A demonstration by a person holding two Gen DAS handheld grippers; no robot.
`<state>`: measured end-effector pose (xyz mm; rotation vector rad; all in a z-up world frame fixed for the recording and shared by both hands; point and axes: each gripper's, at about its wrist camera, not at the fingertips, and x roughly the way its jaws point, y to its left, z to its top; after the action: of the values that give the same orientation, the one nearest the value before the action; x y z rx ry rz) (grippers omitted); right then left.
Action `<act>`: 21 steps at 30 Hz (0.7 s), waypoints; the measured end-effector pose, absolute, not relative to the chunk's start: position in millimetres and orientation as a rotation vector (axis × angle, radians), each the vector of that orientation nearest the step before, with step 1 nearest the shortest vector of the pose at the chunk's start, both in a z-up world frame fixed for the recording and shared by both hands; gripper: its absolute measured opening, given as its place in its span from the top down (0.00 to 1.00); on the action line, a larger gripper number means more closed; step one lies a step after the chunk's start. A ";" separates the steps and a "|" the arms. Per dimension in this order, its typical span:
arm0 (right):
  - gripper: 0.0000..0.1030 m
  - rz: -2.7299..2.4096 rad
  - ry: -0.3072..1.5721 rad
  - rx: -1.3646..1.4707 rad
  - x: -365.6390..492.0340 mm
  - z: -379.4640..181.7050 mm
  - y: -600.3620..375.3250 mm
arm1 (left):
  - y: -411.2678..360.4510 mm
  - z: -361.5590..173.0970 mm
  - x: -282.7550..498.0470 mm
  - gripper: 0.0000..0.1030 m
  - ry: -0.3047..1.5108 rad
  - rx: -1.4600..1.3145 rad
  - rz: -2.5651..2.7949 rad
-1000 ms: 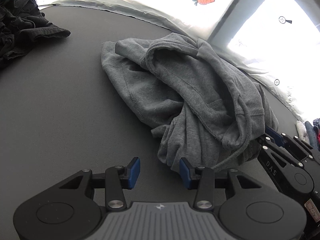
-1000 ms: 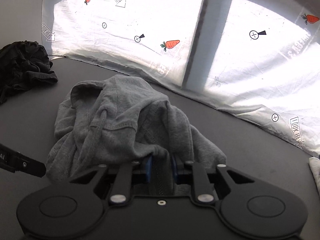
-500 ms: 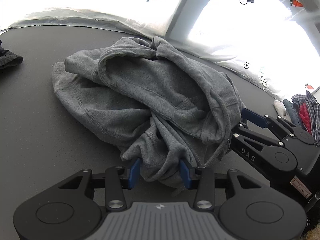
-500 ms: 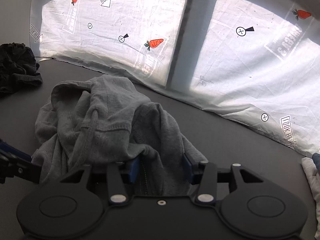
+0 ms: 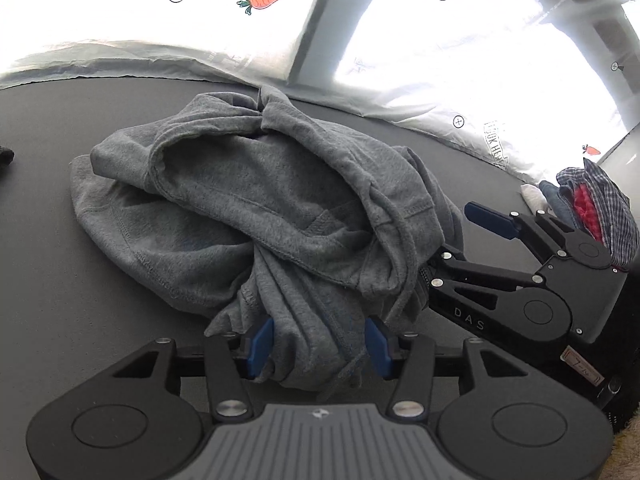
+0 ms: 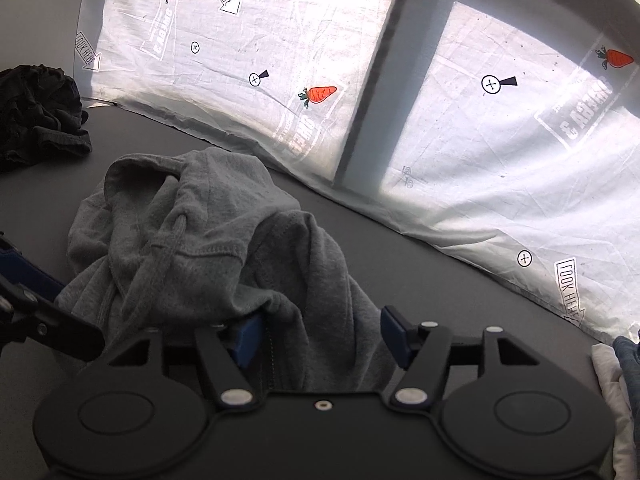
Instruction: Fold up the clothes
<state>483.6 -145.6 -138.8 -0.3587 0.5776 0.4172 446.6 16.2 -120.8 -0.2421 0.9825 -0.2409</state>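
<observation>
A crumpled grey hoodie (image 5: 260, 200) lies in a heap on the dark grey table (image 5: 60, 280). My left gripper (image 5: 319, 345) is at the heap's near edge. Its jaws are opening, and a bunched fold of the hoodie fills the gap between the blue pads. From the right, my right gripper (image 5: 456, 244) reaches into the heap with its lower finger under the cloth. In the right wrist view, the right gripper (image 6: 320, 334) is also opening around a fold of the hoodie (image 6: 208, 248). Its right pad stands clear of the cloth. A left gripper finger (image 6: 24, 274) shows at the left edge.
A black garment pile (image 6: 36, 112) sits at the far left of the table. A heap of plaid and red clothes (image 5: 596, 208) and a white cloth (image 6: 608, 380) lie at the right end. A white sheet with carrot prints (image 6: 480, 140) hangs behind.
My left gripper moved up to the hoodie, its jaws came around a fold, then widened. The right gripper's jaws went from shut on the fabric to spread apart.
</observation>
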 end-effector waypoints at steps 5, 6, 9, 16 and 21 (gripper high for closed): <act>0.35 0.478 0.672 -0.069 501.3 -124.7 -187.8 | 2.1 -126.8 456.5 0.40 0.979 -0.199 -0.238; 0.35 0.487 0.683 -0.022 503.0 -123.0 -196.4 | 3.1 -129.0 458.1 0.41 0.987 -0.205 -0.230; 0.37 0.511 0.688 0.044 502.1 -118.7 -214.3 | 3.1 -134.6 460.8 0.42 1.005 -0.182 -0.206; 0.37 0.465 0.700 0.090 515.4 -118.9 -236.0 | -3.6 -144.3 465.7 0.45 1.027 -0.135 -0.191; 0.38 0.538 0.783 0.131 539.4 -144.0 -221.7 | -7.8 -147.9 470.6 0.73 1.021 -0.075 -0.157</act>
<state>539.4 -221.7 -144.0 0.1307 0.7828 0.5380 470.6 -7.8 -147.9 -0.0751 1.0210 -0.1572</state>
